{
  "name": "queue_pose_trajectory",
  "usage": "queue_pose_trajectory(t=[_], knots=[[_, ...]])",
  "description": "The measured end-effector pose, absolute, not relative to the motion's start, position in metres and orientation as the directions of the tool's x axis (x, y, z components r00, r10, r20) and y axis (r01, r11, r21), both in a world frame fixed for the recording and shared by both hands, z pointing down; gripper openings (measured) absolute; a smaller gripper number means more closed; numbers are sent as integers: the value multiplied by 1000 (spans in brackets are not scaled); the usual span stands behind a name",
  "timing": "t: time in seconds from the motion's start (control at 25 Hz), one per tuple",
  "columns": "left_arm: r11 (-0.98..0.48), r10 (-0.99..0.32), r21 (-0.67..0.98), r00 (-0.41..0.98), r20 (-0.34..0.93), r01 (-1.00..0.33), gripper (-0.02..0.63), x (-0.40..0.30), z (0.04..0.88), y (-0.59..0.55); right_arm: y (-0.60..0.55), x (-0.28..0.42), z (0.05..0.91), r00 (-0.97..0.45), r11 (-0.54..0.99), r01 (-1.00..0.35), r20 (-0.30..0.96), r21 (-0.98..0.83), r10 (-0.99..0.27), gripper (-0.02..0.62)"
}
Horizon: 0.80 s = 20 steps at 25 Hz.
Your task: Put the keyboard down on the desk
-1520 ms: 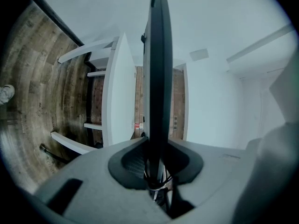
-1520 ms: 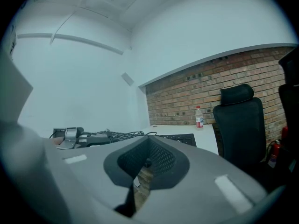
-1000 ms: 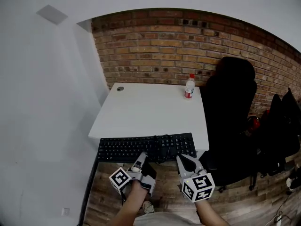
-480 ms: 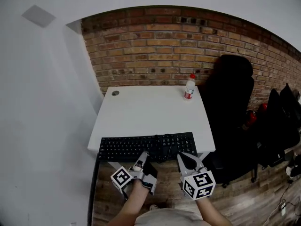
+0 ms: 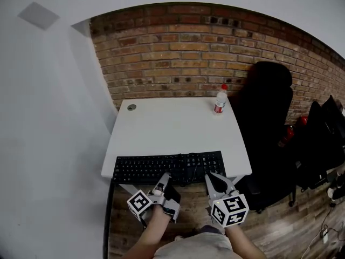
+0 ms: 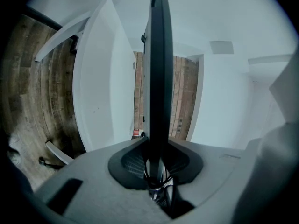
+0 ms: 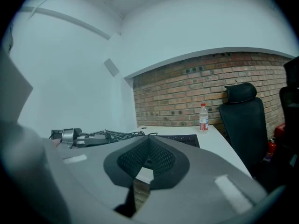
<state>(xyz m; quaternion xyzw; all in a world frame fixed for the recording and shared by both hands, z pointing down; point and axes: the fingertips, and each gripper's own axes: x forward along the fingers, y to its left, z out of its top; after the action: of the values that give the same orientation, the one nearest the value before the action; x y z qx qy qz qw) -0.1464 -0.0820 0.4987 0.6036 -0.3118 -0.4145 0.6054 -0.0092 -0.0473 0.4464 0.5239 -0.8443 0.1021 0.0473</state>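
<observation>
A black keyboard [image 5: 161,168] lies across the near edge of the white desk [image 5: 172,128], with its black cable [image 5: 190,163] bunched on top. My left gripper [image 5: 161,181] is shut on the keyboard's front edge. In the left gripper view the keyboard [image 6: 158,69] stands edge-on between the pads [image 6: 135,160]. My right gripper [image 5: 211,177] sits just off the front edge toward the keyboard's right end. Its jaws are shut and hold nothing [image 7: 148,141]. The keyboard [image 7: 180,138] shows behind them.
A water bottle [image 5: 220,99] with a red cap stands at the desk's far right corner. A round grommet [image 5: 131,107] is at the far left. A black office chair [image 5: 267,117] stands right of the desk, with dark bags [image 5: 323,144] beyond. A brick wall rises behind.
The keyboard has come a little further over the desk's near edge. Both grippers keep their places relative to it.
</observation>
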Motion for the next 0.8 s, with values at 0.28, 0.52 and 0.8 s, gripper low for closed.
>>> queue_pose_trajectory(t=[0.28,0.52,0.8], knots=[[-64,-881,991,459,-113,121,66,-147,506,-105,-72,-9,456,-451,433,-892,201,-130,-869,9],[-53,-886,992,452,-98,111,66,-144,523,-141,-116,-5,468,-462,441,-886,199,-142,-864,9],[-6,-889,997,456,-42,80,66,-130,544,-192,-173,9,480,-470,444,-882,222,-161,-854,9]])
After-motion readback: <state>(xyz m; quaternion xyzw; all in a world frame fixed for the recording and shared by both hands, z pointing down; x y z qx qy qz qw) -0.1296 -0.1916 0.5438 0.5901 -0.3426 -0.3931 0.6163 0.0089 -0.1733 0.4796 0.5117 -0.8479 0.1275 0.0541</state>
